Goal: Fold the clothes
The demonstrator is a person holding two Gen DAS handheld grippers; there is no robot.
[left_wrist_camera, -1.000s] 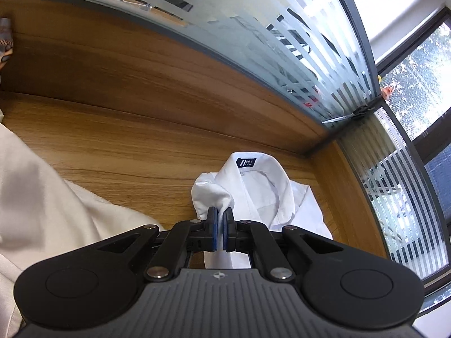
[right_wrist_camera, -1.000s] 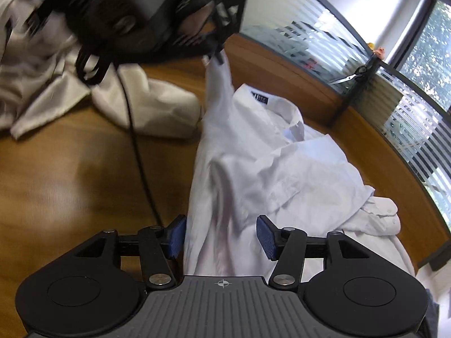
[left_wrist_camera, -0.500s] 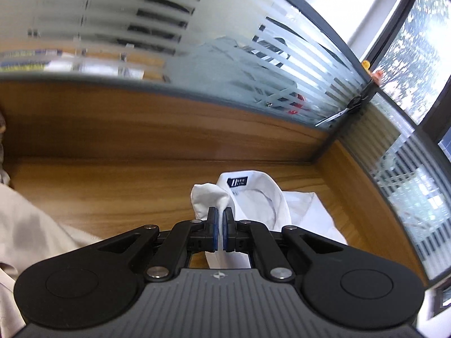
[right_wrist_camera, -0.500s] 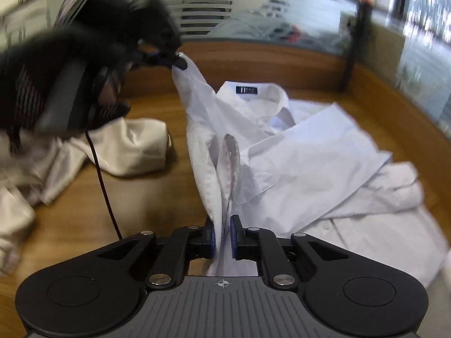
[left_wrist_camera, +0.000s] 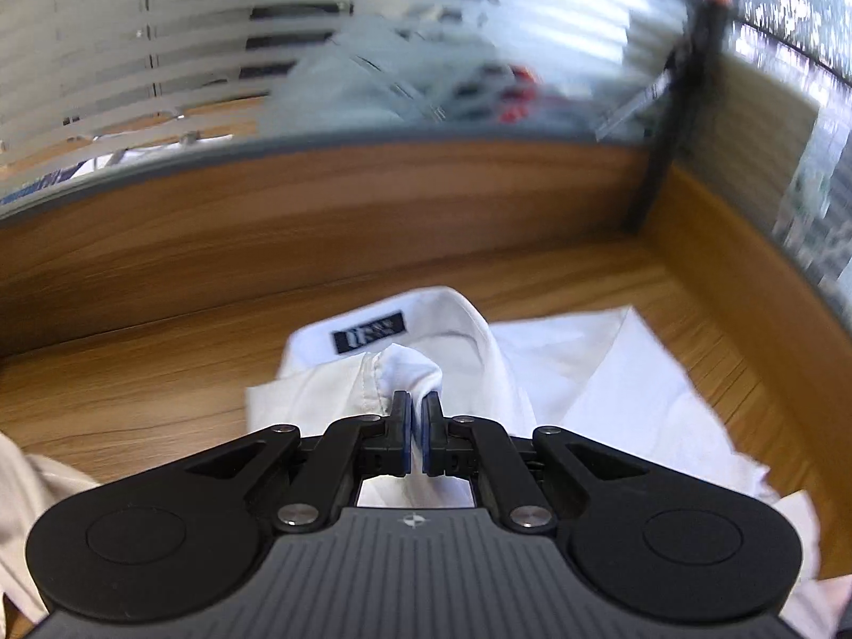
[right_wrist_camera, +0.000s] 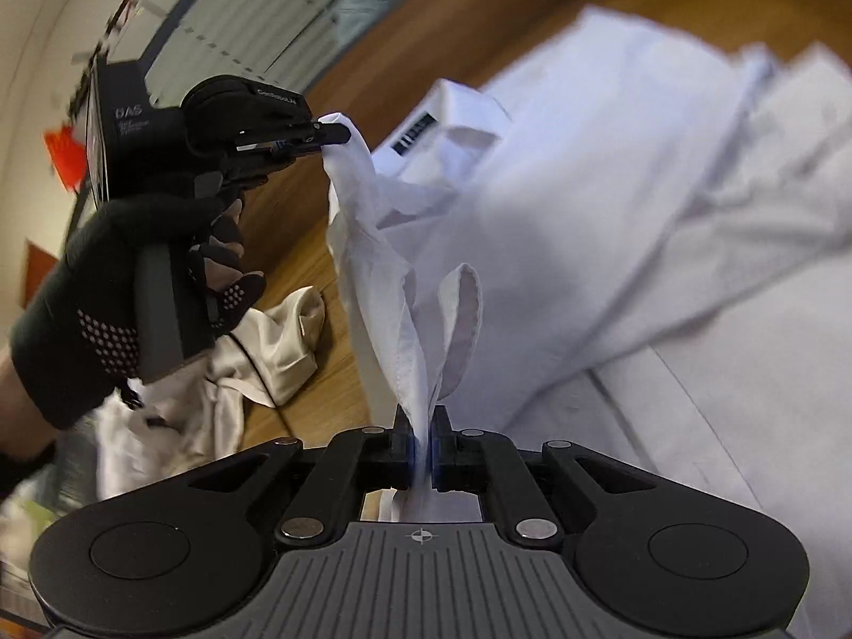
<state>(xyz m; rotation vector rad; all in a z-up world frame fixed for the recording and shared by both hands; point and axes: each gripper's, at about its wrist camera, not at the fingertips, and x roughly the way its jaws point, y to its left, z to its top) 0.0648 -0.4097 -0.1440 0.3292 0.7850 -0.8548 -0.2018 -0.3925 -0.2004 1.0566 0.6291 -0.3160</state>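
a second ago my right gripper [right_wrist_camera: 420, 426] stood wide over the shirt's [right_wrist_camera: 612, 202] side edge; now its jaws have come together, clamped on a pinch of that white cloth. my left gripper [left_wrist_camera: 416, 412] was already clamped on the shoulder end of the same edge, near the collar [left_wrist_camera: 452, 314], and it has kept that hold while both of us swung across the desk [left_wrist_camera: 160, 388]. in the right view the left one [right_wrist_camera: 333, 134], carried by a gloved hand [right_wrist_camera: 106, 277], pinches a peak of fabric lifted above the wood. so the edge is now held at two points and hangs between us in a slack, twisted strip. i judge this as the start of the first side fold, ready to be carried over the body.

the shirt lies on the desk, collar toward the back wall, dark label [left_wrist_camera: 368, 331] showing. its body is rumpled, a sleeve bunched at the far side. a cream garment [right_wrist_camera: 277, 341] lies apart, to the left.
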